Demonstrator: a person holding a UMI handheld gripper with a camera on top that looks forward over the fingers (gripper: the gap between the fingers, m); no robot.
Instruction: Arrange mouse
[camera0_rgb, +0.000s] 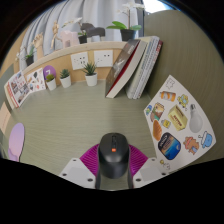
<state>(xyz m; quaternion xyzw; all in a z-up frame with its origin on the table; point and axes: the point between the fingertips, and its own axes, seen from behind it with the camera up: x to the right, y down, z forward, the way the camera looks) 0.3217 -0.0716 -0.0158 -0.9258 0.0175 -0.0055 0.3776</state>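
Your gripper (113, 172) has the computer mouse (114, 155) between its two fingers, and the magenta pads (93, 158) sit tight against the mouse's left and right flanks, so the fingers are closed only as far as the mouse's width allows. The mouse is dark grey to black with an orange scroll wheel on top, and its nose points away from you along the fingers. You cannot tell from here whether it rests on the desk (80, 115) or is lifted just clear of it.

Beyond the fingers lies a stretch of pale, wood-grained desk. Ahead and to the right of the gripper, a laminated picture sheet (178, 125) printed with small food and snack images lies flat on the desk, well apart from the mouse. Farther ahead, a row of books (135, 66) leans against the back wall, tilted to the right. To the left of the books stand small potted plants (90, 72) in white pots, lined along the wall. Far to the left, another printed card (17, 90) stands propped up near the wall, and a pink rounded object (16, 140) sits on the desk at the gripper's left.
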